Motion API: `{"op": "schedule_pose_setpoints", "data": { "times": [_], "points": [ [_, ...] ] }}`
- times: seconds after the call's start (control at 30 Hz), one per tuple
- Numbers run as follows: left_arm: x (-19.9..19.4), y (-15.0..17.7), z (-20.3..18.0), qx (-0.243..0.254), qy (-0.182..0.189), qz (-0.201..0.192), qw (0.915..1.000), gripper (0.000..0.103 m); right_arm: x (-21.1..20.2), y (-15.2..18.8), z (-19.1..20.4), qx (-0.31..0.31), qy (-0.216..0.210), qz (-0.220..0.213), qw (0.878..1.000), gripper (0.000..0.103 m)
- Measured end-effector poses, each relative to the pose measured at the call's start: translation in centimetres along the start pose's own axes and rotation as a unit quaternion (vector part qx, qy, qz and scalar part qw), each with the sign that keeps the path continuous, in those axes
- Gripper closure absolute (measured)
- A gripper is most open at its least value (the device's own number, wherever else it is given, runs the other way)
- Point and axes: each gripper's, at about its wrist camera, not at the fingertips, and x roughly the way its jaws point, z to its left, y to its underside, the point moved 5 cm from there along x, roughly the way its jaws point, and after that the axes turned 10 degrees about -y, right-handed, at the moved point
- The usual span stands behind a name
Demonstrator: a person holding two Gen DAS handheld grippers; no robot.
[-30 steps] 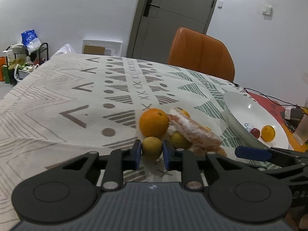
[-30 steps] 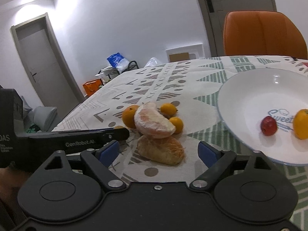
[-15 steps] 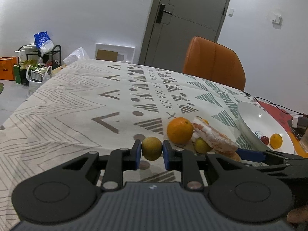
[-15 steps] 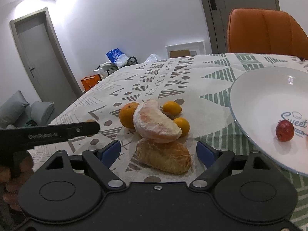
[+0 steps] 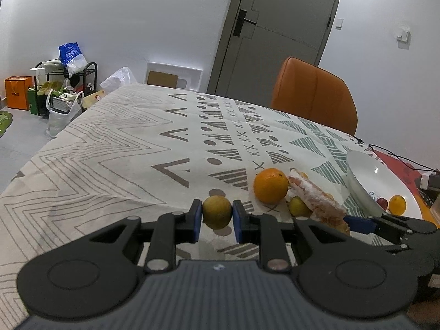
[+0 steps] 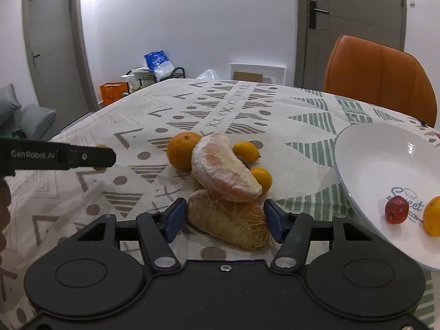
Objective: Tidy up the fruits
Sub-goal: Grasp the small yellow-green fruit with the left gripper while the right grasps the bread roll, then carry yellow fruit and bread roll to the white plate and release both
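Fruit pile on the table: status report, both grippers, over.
Left gripper shut on small yellow-green fruit. Right gripper closing around lower pomelo segment; second segment rests on top, may tumble. White plate to the right holds two fruits.

- Home dining room: patterned tablecloth, orange chair at upper right.
- Cluttered shoe rack at far left; interior door at top centre.

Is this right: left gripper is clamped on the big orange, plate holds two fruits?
Not quite. The left gripper is clamped on the small yellow-green fruit, as the left wrist view shows; the big orange lies on the tablecloth. The plate does hold two fruits.
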Motion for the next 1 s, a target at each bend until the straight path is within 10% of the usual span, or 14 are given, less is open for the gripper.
{"op": "schedule_pose_setpoints", "data": {
  "times": [1.0],
  "points": [
    [-3.2,0.2,-1.6,0.010,0.016,-0.023,0.9996,0.081,-5.1,-0.9,0.7,0.008,-0.008,-0.060,0.998,0.046]
  ]
}}
